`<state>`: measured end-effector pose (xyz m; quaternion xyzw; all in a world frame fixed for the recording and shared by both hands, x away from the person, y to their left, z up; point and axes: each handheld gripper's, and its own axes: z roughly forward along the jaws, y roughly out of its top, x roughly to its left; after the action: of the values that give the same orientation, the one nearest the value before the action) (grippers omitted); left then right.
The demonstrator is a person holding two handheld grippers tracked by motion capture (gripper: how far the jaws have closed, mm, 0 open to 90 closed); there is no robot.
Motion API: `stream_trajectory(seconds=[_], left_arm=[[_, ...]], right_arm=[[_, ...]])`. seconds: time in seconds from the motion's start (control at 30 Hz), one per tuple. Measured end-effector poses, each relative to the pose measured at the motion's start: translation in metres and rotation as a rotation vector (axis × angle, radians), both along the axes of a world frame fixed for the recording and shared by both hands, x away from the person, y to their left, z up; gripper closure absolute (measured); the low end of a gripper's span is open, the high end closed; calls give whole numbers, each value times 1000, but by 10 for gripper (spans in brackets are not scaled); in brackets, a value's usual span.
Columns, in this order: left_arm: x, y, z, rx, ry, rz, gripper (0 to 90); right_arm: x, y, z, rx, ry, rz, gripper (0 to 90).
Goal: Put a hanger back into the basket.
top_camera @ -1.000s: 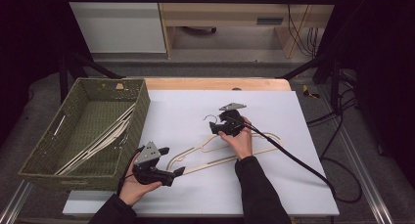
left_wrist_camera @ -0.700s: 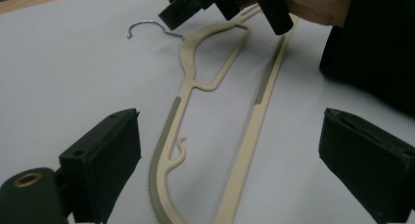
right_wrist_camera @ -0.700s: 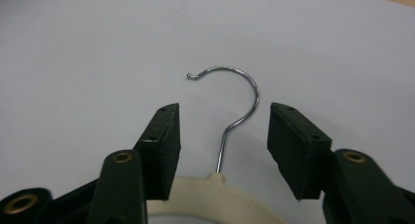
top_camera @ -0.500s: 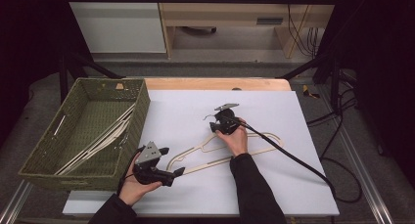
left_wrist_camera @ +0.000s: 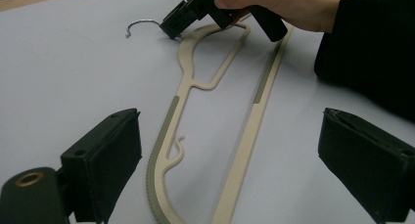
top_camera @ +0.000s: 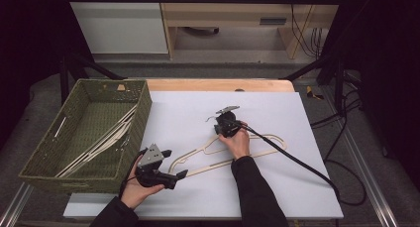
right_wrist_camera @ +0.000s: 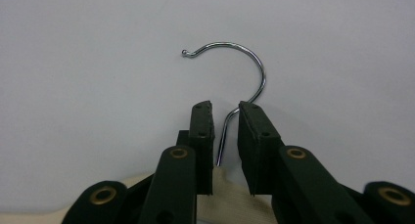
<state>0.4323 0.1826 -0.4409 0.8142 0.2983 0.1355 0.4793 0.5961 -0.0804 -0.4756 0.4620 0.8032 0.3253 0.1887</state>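
Since the earlier frames the right gripper [top_camera: 222, 122] has sunk onto the neck of the hanger [top_camera: 218, 155] and its jaws have just been closing, with the wire stem of the hook [right_wrist_camera: 230, 72] standing between them.

The hanger lies flat on the white table [top_camera: 307, 187], near the middle of the sheet. Its long axis runs on a slant: the lower end points toward the person's left hand, the far shoulder runs out to the right behind the right hand, and the neck with its metal hook sits at the top of the curve, pointing away and a little left toward the basket side. In the right gripper view the hook's stem rises from the cream plastic straight up the narrow gap between the two black pads. The right-hand pad looks to touch the wire where it bends; the left-hand pad stands a sliver off it. So the jaws are nearly shut around the stem, and I cannot tell for sure that they press on it from both sides.

The left gripper [top_camera: 171, 165] waits at the hanger's lower end. In its own view [left_wrist_camera: 227, 170] the jaws stand wide apart, holding nothing, with the hanger's end lying on the table between and just ahead of them, its long axis running straight away from the jaws toward the right hand.

The green woven basket [top_camera: 44, 152] sits at the table's left edge, with other hangers [top_camera: 99, 145] already lying in it. It is nearer the left hand.
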Motion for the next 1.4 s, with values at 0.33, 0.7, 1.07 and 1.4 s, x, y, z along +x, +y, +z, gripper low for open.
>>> stream_trajectory(seconds=[0.33,0.7,1.07,1.4], left_arm=[[1,-2,-1,5,5,3,93],[5,-5,-1,9,10,5,97],[34,-31,4,61,36,6,115],[70,-59,6,82,66,-6,149]], right_arm=[[0,4,2,-4,25,-56,888],[-1,4,5,19,35,-80,894],[-10,-1,13,47,-20,-55,894],[-20,-3,26,60,-70,-41,893]])
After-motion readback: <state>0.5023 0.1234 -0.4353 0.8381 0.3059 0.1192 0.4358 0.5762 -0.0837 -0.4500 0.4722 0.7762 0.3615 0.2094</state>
